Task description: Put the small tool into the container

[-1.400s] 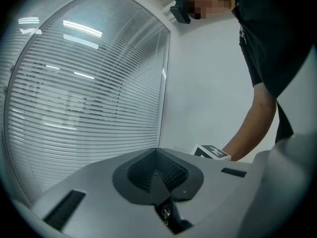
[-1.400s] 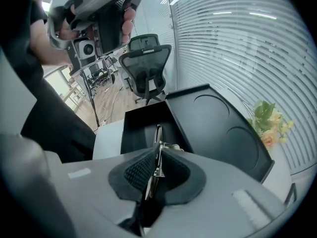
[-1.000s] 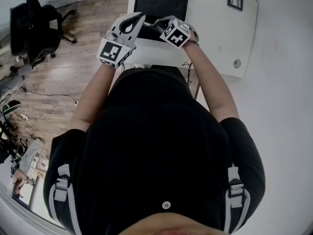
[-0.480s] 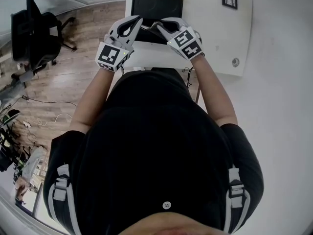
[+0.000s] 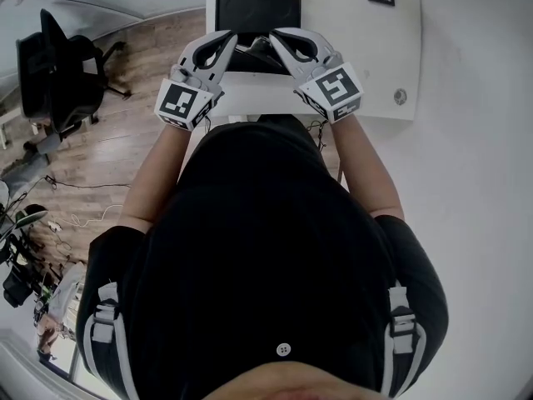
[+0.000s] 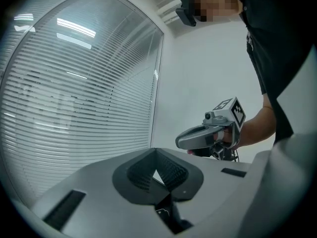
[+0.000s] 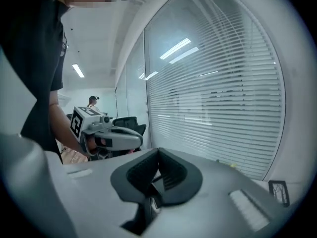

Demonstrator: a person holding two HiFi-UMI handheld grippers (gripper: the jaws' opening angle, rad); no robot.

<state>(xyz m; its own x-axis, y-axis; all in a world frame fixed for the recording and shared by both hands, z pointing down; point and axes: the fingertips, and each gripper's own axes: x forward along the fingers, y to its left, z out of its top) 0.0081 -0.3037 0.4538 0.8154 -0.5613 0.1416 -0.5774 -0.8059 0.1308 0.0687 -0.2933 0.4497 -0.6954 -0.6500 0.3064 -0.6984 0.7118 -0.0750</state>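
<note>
- Upper left of the head view: an office chair point(image 5: 54, 57) on the wood floor, well apart from the action and no part of this job.
- Upper middle, left of centre: the left gripper point(image 5: 225, 40) is held up off the table, nose angled in toward its partner. Its own view shows the two dark pads pressed together with nothing between them, so it is closed and empty. It is aimed at window blinds point(image 6: 74, 93), not at any work.
- Just beyond the two noses sits a dark rectangular tray point(image 5: 258, 11) on the white table point(image 5: 366, 48). That looks like the container, though I can't make out what lies in it.
- Right of centre: the right gripper point(image 5: 281, 38) mirrors the left and is also lifted. Its view shows the pads together on nothing.
- And the small tool? It shows in no view. It may be hidden beneath the grippers, but I can't say.
- By my read, the pick has not begun. To do it well, tip the grippers down so their cameras see the tabletop, and find the tool first.
- Spread one gripper's jaws before descending, then close across the tool's narrow side.
- Keep the other gripper clear of the tray mouth, and release low inside the walls, because a small tool may bounce out.
</note>
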